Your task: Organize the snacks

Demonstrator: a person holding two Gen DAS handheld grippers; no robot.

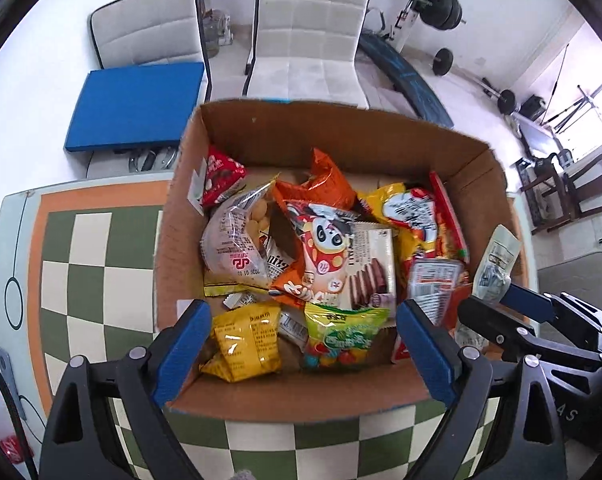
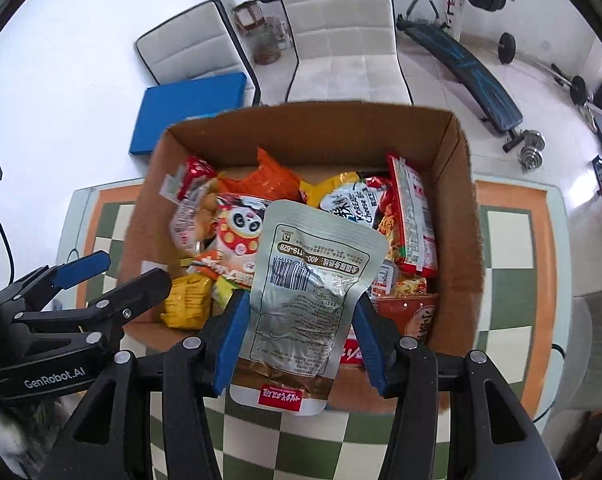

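An open cardboard box (image 1: 341, 136) (image 2: 309, 128) stands on the table, filled with snack packets. Among them are a panda packet (image 1: 325, 248) (image 2: 241, 232), a yellow bag (image 1: 249, 340), a green candy bag (image 1: 345, 332), an orange bag (image 1: 325, 180) and red noodle packs (image 2: 413, 220). My left gripper (image 1: 303, 312) (image 2: 121, 272) hovers open over the box's near side with nothing between its pads. My right gripper (image 2: 301, 300) (image 1: 497, 300) is shut on a silver foil pouch (image 2: 313, 280) (image 1: 495, 268), held upright above the box's near right part.
The table carries a green-and-cream checkered cloth (image 1: 81, 248) with an orange border. Behind it stand two white chairs (image 1: 309, 32), one bearing a blue cushion (image 1: 137, 104). A weight bench (image 2: 469, 68) and barbells sit on the floor at the back right.
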